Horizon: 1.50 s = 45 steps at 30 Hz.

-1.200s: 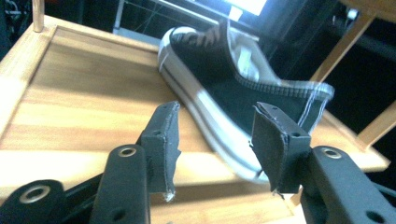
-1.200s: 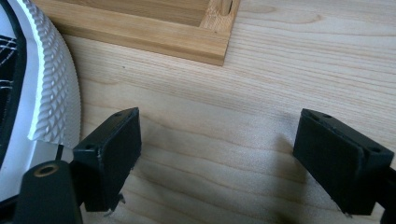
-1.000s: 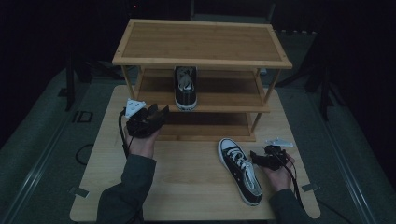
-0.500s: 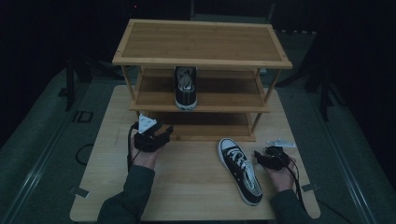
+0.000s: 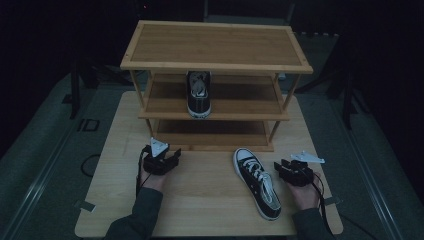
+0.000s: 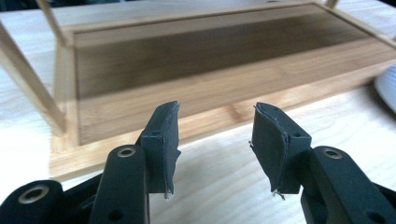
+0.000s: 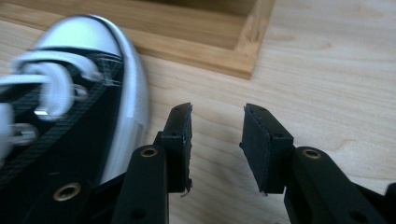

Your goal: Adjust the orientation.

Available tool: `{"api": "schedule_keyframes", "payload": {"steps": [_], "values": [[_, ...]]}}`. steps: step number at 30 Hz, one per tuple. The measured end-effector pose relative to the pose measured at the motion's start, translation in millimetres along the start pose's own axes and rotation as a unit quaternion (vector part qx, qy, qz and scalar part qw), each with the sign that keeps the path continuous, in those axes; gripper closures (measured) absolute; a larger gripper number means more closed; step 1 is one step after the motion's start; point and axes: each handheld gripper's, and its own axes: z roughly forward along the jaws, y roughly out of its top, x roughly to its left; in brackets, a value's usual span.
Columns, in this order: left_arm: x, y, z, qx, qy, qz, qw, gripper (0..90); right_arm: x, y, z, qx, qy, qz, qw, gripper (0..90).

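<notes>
Lying on the bench (image 5: 200, 210) in front of the rack (image 5: 215, 107), the sneaker (image 5: 257, 182) is just left of the right hand-held gripper (image 5: 285, 167), whose empty jaws have just been closing; open them and grasp the heel collar firmly. The left hand-held gripper (image 5: 162, 159) is open, holding nothing

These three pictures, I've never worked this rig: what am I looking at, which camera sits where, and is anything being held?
A person holds a two-jaw gripper in each hand. The high view looks down on a wooden table; each of the others rides on one gripper.

A three-tier wooden rack stands on the table, with one sneaker on its middle shelf. A second sneaker lies flat on the table.

The left gripper is open, facing the rack's bottom shelf. The right gripper, beside the second sneaker, has just been closing, with nothing between its jaws. Nothing is held.
</notes>
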Motion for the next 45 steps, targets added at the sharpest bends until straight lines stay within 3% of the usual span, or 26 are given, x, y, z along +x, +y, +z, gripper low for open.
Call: {"api": "schedule_keyframes", "payload": {"steps": [5, 10, 18, 27, 30, 31, 35, 39, 45], "values": [[0.4, -7.5, 4.9, 0.018, 0.003, 0.005, 0.9998, 51.6, 15.6, 3.1, -17.0, -0.019, 0.001, -0.033, 0.9993, 62.0], [2.3, -10.7, 8.5, 0.026, 0.007, 0.004, 0.9996, 51.3, 26.6, 6.9, -37.1, -0.046, 0.021, -0.040, 0.9979, 63.3], [6.4, -12.7, 10.4, 0.032, 0.010, -0.004, 0.9994, 51.2, 44.6, 7.6, -58.4, -0.062, 0.053, -0.067, 0.9944, 62.8], [3.9, -13.5, 12.3, 0.033, 0.007, -0.003, 0.9994, 50.9, 53.4, -3.8, -58.4, -0.022, 0.069, -0.078, 0.9943, 67.8], [3.5, -13.5, 12.7, 0.034, 0.007, -0.002, 0.9994, 50.8, 53.0, -6.6, -54.5, -0.002, 0.066, -0.074, 0.9950, 70.7], [3.1, -13.6, 13.0, 0.035, 0.005, -0.002, 0.9994, 50.8, 52.7, -8.5, -49.8, 0.015, 0.070, -0.071, 0.9949, 71.6], [2.1, -13.8, 13.9, 0.036, 0.003, -0.001, 0.9994, 50.7, 53.9, -9.2, -44.6, 0.031, 0.072, -0.069, 0.9946, 75.3], [2.1, -13.9, 14.8, 0.037, 0.001, -0.004, 0.9993, 50.7, 51.9, -6.1, -37.2, 0.050, 0.091, -0.052, 0.9932, 78.8], [2.9, -13.9, 15.0, 0.037, 0.001, -0.005, 0.9993, 50.7, 57.2, -2.6, -31.5, 0.067, 0.079, -0.062, 0.9927, 84.3]]}}
